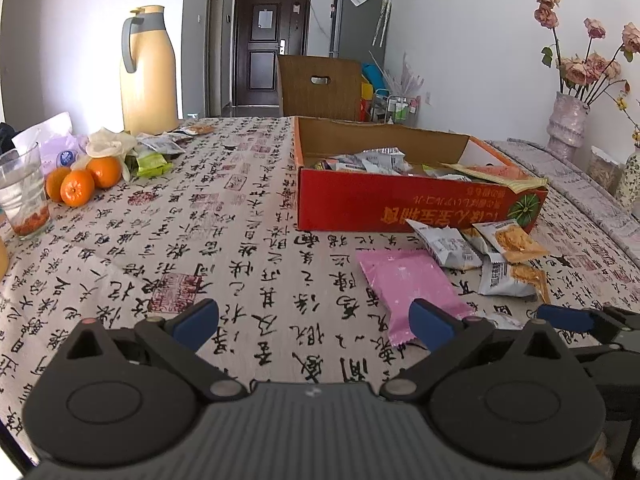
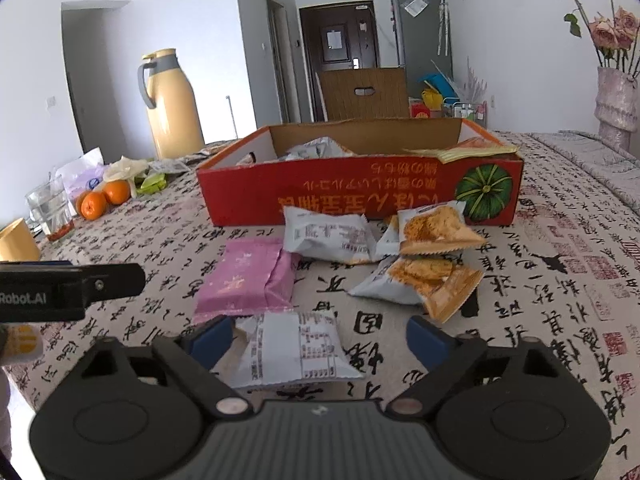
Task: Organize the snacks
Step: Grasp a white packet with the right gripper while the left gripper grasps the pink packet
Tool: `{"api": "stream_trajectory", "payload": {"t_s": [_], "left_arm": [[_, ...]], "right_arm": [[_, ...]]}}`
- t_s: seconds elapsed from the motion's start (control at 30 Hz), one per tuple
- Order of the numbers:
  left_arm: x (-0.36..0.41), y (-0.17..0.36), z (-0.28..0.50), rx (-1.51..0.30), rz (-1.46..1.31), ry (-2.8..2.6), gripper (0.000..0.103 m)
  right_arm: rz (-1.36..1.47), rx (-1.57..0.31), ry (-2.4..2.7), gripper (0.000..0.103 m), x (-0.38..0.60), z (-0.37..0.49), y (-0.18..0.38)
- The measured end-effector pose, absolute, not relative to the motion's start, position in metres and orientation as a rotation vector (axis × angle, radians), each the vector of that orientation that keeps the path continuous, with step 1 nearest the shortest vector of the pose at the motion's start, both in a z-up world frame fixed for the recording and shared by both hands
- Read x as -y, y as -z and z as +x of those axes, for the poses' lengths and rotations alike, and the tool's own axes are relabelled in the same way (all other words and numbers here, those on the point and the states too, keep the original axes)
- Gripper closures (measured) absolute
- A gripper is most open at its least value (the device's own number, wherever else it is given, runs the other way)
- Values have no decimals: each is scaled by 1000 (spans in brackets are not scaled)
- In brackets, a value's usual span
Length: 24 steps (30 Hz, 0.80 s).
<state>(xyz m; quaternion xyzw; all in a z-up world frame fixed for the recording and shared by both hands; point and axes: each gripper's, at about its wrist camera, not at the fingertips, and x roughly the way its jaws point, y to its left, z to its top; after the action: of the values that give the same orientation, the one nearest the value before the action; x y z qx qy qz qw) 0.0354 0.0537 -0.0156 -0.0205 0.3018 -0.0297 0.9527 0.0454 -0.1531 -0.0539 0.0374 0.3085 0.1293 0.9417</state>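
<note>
A red cardboard box (image 1: 400,204) (image 2: 360,196) holds several snack packets. Loose packets lie in front of it: a pink packet (image 1: 408,284) (image 2: 248,280), grey-and-orange cracker packets (image 1: 496,256) (image 2: 432,240), and a grey packet (image 2: 296,348) nearest the right gripper. My left gripper (image 1: 316,320) is open and empty above the cloth, its right finger over the pink packet's near edge. My right gripper (image 2: 320,338) is open, its jaws on either side of the grey packet, not closed on it. The right gripper also shows at the lower right of the left wrist view (image 1: 580,320).
A yellow thermos jug (image 1: 148,72), oranges (image 1: 80,184), a glass (image 1: 24,196) and more packets (image 1: 156,156) sit at the far left. A vase of dried roses (image 1: 568,120) stands at the right. A chair (image 1: 320,84) is behind the table.
</note>
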Motion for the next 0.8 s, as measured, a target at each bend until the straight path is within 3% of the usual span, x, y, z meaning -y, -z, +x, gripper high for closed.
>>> {"api": "stream_trajectory", "payload": {"t_s": [0.17, 0.8], "left_arm": [[-52, 18, 36, -621, -40, 70, 0], [-30, 13, 38, -625, -2, 63, 0]], "right_arm": [[72, -646, -297, 46, 149, 46, 57], [90, -585, -334, 52, 170, 32, 49]]}}
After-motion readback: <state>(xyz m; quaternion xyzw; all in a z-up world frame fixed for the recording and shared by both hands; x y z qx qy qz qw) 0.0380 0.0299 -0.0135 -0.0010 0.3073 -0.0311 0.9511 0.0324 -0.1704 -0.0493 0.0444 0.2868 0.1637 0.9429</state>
